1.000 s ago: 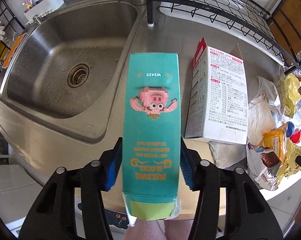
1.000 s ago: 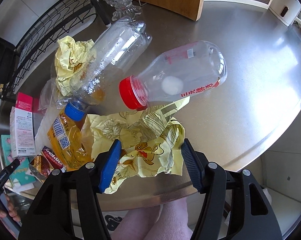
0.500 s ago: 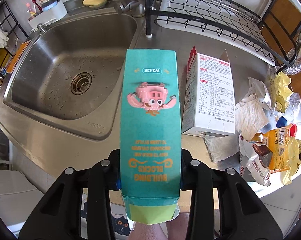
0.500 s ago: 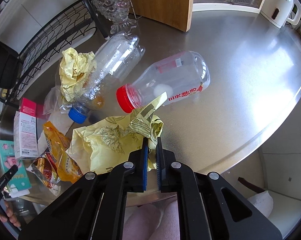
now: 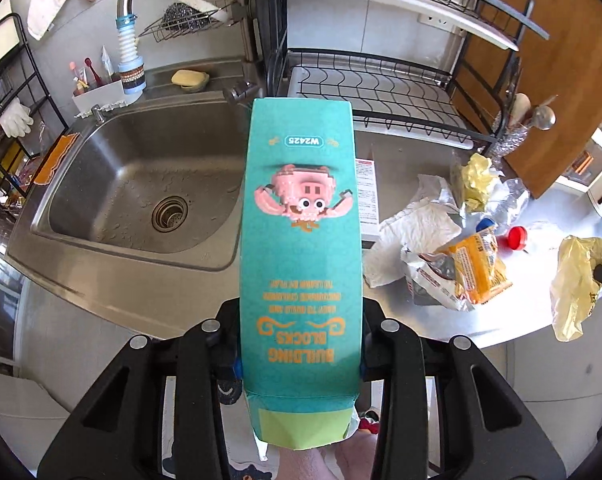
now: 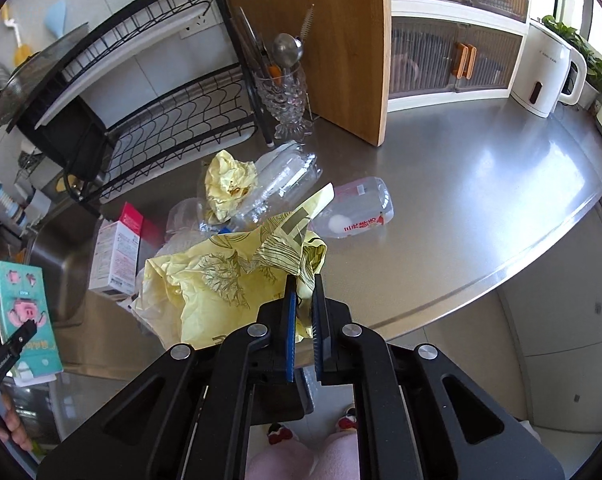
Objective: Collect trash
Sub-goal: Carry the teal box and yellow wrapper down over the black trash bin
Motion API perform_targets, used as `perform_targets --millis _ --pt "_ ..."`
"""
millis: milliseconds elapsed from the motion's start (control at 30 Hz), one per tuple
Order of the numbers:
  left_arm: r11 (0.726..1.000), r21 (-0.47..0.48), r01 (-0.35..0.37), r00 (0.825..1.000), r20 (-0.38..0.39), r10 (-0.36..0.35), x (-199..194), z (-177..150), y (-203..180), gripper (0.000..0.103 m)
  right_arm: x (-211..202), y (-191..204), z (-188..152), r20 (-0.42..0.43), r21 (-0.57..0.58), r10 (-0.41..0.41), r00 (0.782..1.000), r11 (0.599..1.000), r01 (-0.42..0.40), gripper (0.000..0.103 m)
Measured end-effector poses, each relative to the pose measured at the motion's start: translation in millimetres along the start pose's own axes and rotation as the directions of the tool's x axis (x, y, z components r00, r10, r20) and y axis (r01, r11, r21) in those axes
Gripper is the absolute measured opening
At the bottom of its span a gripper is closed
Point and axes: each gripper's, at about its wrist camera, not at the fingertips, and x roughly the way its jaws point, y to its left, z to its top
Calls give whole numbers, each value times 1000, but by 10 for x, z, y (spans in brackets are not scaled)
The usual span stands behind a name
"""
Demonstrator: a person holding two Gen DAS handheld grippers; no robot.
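My left gripper (image 5: 299,364) is clamped on the teal box (image 5: 301,264), pads pressed to its two long sides near the lower end. The box is lifted clear of the counter (image 5: 497,324) and points away over the sink's (image 5: 141,184) right edge; print reads upside down from this camera. Jaws closed in a little over the last second, with the box between them.

My right gripper (image 6: 301,312) is pinched nearly together on a fold of the yellow wrapper (image 6: 225,280). The wrapper hangs off the pads, raised above the counter (image 6: 481,184).

Remaining on the counter: two clear bottles (image 6: 353,212), one with a red cap (image 5: 516,237); a crumpled yellow wad (image 6: 229,182); a white carton (image 6: 117,256); an orange packet (image 5: 479,268) on torn white paper (image 5: 413,236).

Dish rack (image 6: 173,120) stands behind the pile.
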Motion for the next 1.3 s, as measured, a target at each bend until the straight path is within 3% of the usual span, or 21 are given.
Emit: perform_targets --millis 167,333,700,867,1100,1300 --pt "999 25 25 1000 14 -26 -240 -362 -71 36 -162 113 -358 -13 -46 43 999 998 -44 8" --pt "996 48 75 997 -10 -75 -220 -794 -114 36 -60 178 -758 -63 -86 50 997 995 -55 8" --pt "982 83 171 968 -198 -152 644 -1773 -238 36 760 302 -1716 -208 -146 3 978 989 -34 8" --pt "981 81 177 941 -307 -144 1232 -2126 -255 36 1261 350 -2125 -242 -175 -69 968 984 26 8" --pt "984 61 169 881 -457 -123 2154 -2540 -252 36 2101 450 -2632 -316 -185 -109 942 981 52 8" --pt "984 31 174 862 -489 -137 2664 -2703 -205 36 2703 480 -2882 -373 -150 -135 918 985 84 8"
